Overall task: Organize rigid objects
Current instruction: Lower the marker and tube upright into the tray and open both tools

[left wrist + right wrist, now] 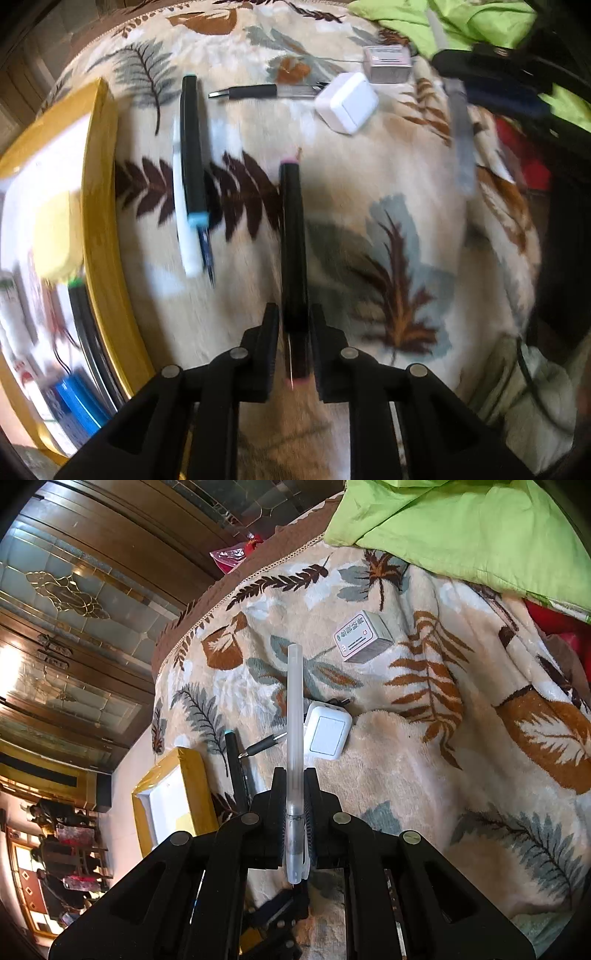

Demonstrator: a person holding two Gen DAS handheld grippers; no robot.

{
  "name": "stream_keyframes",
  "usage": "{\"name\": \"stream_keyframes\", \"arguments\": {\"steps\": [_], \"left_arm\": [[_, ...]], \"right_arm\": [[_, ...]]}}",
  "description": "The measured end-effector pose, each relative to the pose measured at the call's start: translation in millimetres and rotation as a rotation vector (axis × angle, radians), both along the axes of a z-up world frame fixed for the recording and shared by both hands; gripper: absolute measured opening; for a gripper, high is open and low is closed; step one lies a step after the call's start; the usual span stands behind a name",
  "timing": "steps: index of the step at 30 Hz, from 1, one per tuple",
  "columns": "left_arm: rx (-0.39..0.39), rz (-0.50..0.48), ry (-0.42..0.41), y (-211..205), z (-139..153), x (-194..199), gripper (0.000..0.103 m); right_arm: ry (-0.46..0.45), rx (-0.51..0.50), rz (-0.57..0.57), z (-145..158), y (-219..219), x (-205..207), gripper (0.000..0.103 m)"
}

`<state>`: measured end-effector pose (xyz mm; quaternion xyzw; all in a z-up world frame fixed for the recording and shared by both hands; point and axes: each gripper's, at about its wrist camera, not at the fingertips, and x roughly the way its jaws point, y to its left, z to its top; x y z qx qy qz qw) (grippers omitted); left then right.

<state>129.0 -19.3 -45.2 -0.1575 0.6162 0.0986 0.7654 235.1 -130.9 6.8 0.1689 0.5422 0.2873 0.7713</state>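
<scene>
Above the leaf-patterned blanket (388,177), the left gripper (293,347) is closed on a black marker with pink ends (293,258), which points straight ahead. Nearby on the blanket lie a black marker with teal ends (193,147) beside a white pen (184,221), a white charger block (347,101) and a yellow-rimmed box (98,192). The right gripper (294,812) clamps a frosted translucent pen (294,738) — raised clear of the blanket.
</scene>
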Motion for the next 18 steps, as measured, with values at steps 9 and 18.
{"name": "stream_keyframes", "arguments": {"steps": [9,18], "left_arm": [[0.041,0.004,0.015,-3.6,-11.3,19.3,0.013],[-0.071,0.107,-0.091,49.2,47.1,-52.4,0.013]], "right_arm": [[0.002,-0.011,0.009,-3.9,2.9,3.1,0.009],[-0.034,0.167,0.146,8.6,23.1,-14.2,0.009]]}}
